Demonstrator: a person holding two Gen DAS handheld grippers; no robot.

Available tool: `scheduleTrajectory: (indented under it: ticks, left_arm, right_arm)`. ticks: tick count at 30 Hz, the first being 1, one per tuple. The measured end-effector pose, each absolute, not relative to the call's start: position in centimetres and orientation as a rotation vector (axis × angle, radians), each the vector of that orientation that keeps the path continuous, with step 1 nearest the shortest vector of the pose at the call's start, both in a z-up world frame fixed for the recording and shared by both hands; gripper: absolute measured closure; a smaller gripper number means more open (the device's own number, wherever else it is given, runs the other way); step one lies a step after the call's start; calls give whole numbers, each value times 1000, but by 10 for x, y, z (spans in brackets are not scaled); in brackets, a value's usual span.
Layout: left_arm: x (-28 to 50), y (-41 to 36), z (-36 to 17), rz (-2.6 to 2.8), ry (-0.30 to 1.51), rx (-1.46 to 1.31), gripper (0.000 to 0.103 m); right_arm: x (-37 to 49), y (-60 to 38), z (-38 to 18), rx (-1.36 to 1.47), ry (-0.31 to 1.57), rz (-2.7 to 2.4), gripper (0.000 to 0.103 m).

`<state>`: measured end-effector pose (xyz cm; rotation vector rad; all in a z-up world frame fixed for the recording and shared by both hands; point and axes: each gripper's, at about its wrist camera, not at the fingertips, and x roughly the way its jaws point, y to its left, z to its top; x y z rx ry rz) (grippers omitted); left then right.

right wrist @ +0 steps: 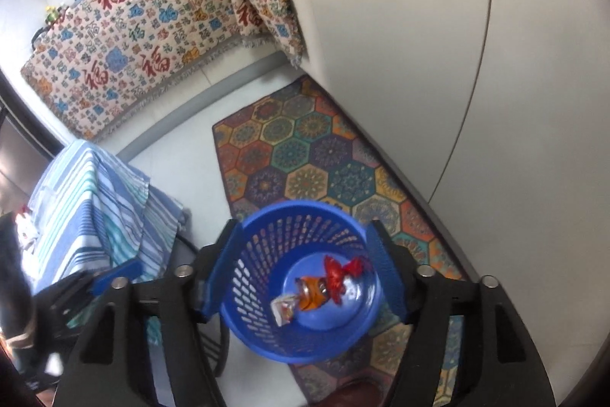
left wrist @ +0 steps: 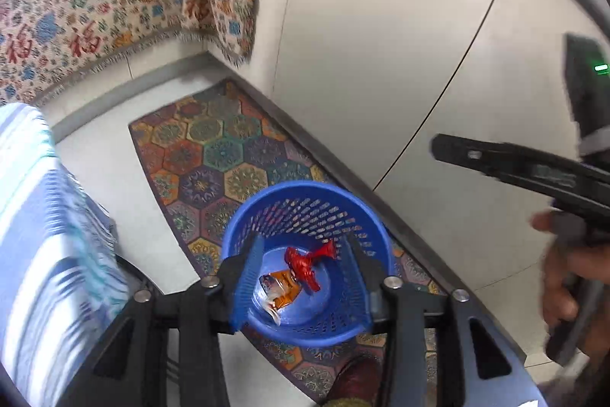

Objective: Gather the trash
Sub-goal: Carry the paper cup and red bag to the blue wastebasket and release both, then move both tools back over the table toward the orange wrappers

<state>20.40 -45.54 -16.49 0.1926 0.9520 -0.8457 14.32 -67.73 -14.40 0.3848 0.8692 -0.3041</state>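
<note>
a patterned rug (right wrist: 305, 155) fills mid-frame on the floor. on it, lower centre, stands the blue basket (right wrist: 267, 327), holding a red wrapper (right wrist: 337, 273) and an orange wrapper (right wrist: 310, 294). above it both the left gripper (left wrist: 301, 269) and the right gripper (right wrist: 305, 262) stand released, nothing between their fingers.

Left tongs (left wrist: 301, 269), black arms with blue ribbed pads: angled steeply downward, pads apart, nothing pressed between them. Right tongs (right wrist: 303, 273), same black-and-blue build: also tilted steeply down, pads spread wider, gripping nothing. In the left wrist view the right tongs enter from the right edge, with the person's right hand (left wrist: 564, 277) wrapped around the handle, fingers curled.
</note>
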Motion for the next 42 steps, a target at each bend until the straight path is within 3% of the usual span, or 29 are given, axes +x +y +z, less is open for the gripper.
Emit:
scheduleTrajectory:
  ticks: [2, 9, 16, 23, 29, 33, 36, 42]
  left_arm:
    - [193, -433, -144, -836, 913, 185, 48]
    - [154, -322, -97, -725, 836, 198, 38]
    - [149, -192, -119, -442, 899, 166, 38]
    - [159, -98, -135, -218, 898, 160, 38]
    - [179, -52, -151, -118, 926, 131, 36]
    - [183, -33, -151, -116, 927, 78, 25]
    - [186, -25, -155, -102, 935, 52, 9]
    - [191, -17, -149, -120, 936, 38, 8]
  right_arm:
    - [142, -668, -133, 339, 831, -333, 20]
    - [142, -611, -95, 229, 710, -288, 14]
    - [158, -498, -83, 112, 699, -55, 10]
    - [169, -360, -117, -38, 818, 233, 10]
    - [182, -297, -153, -120, 903, 286, 11]
    - [188, -275, -161, -140, 918, 285, 11]
    - [195, -265, -165, -150, 928, 277, 10]
    - [196, -256, -172, -162, 935, 284, 9]
